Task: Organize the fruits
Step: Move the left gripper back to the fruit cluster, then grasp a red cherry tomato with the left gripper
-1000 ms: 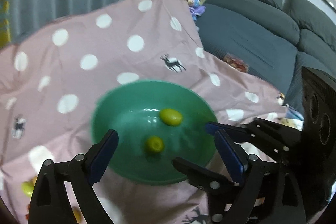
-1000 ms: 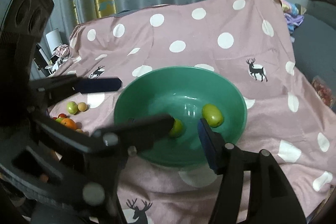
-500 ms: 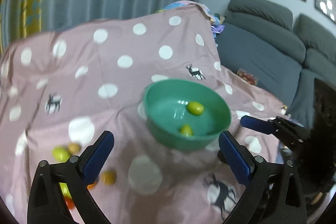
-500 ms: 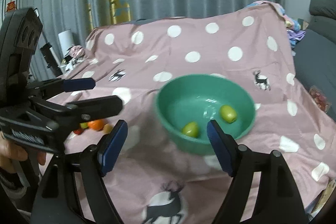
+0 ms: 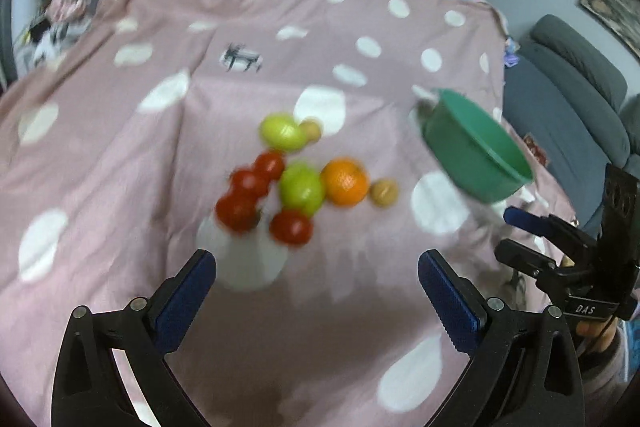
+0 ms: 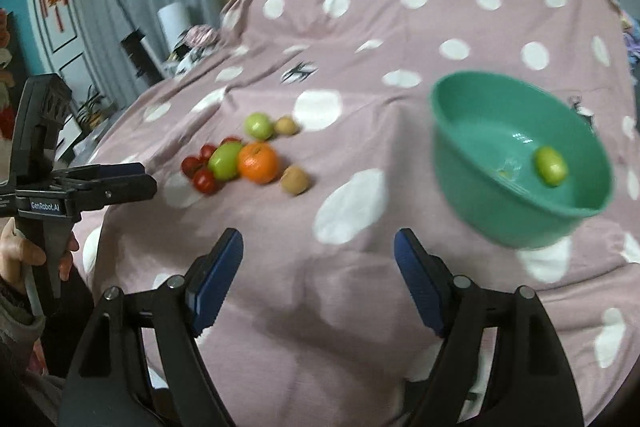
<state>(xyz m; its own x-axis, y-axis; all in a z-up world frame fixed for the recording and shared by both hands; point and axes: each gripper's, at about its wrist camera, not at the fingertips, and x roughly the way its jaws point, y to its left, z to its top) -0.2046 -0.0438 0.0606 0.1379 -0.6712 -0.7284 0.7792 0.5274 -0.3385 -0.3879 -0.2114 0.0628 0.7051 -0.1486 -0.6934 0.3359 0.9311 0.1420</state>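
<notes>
Across the whole bench lies a pink cloth (image 6: pixel 360 39) with white dots and small deer prints, draped over its far edge and far corners, with curtains behind. Toward the right side of the bench sits the green bowl (image 6: pixel 472 163), its rim clear of the other things; inside it is one green fruit (image 6: pixel 551 165) on the far inner slope, and a small yellowish glint beside it is too blurred to name. Left of the bowl, around the middle of the bench, the loose fruits cluster: an orange (image 5: pixel 345 182) touching a large green fruit (image 5: pixel 301 188), a second green fruit (image 5: pixel 281 132) behind them with a small brown fruit (image 5: pixel 310 131) just beside it, another brown fruit (image 5: pixel 383 191) to the right of the orange, and several red tomatoes (image 5: pixel 250 199) on the left and near side of the cluster. Bare cloth runs between cluster and bowl, and a broad bare strip lies along the near edge. The left hand-held gripper (image 5: pixel 316 291) hovers above that strip with jaws spread wide and nothing between them. The right hand-held gripper (image 6: pixel 318 267) has its jaws apart too, nothing between them, over the near edge between cluster and bowl.
</notes>
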